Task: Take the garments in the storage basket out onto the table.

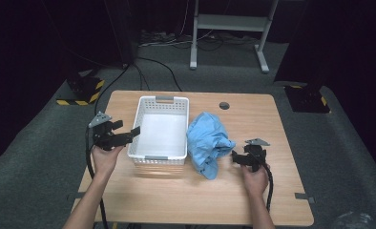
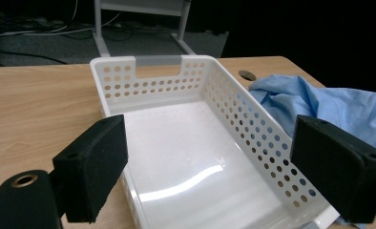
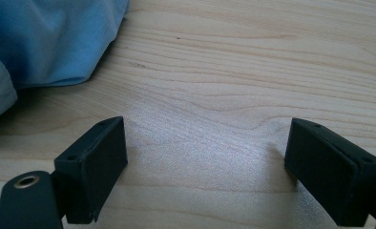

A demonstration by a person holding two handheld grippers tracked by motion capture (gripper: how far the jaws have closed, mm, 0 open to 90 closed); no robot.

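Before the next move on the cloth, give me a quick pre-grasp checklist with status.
1. Right hand-held gripper open: ok, jaws wide apart, nothing between them.
2. Left hand-held gripper open: ok, jaws spread at the basket's left wall.
3. White basket empty: ok, bare floor.
4. Blue cloth reachable: ok, crumpled on the table right of the basket, beside the right hand-held gripper.
5. Cloth clear of the basket: cannot tell, its edge lies against or very near the right wall.
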